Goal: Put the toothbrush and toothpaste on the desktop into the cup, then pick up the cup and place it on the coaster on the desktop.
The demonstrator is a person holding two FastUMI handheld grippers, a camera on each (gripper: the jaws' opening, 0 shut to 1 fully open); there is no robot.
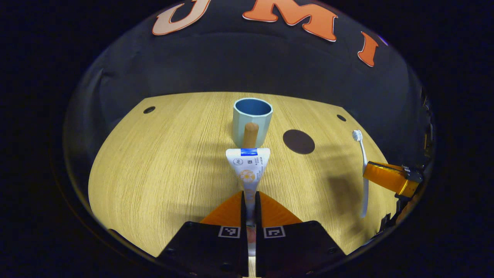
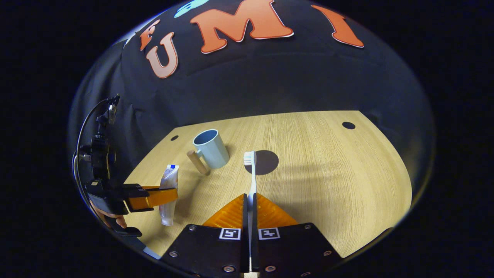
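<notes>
Toothpaste first: the white squeezy plastic toothpaste tube (image 1: 250,166) is pinched flat between the fingers of my left gripper (image 1: 250,200), bottom centre of the left gripper view, crimped end pointing up the frame at the pale blue faceted cup (image 1: 252,120). It looks light and soft, so I'd guess it buckles if squeezed mid-body. I've got it low down near the cap end, where it seems stiffer, though the cap itself is hidden by the fingers.

The slim white plastic toothbrush (image 2: 251,181) is clamped by the handle in my right gripper (image 2: 249,208), bottom centre of the right gripper view, bristle head up. Stiff, thin, probably slick, so it could pivot in the grip.

The cup stands open and upright near the middle of the light wooden desktop (image 1: 154,166), its round wooden peg handle (image 1: 250,135) facing me. That peg looks like the obvious grab point. The dark round coaster (image 1: 298,141) lies bare, just right of the cup.
</notes>
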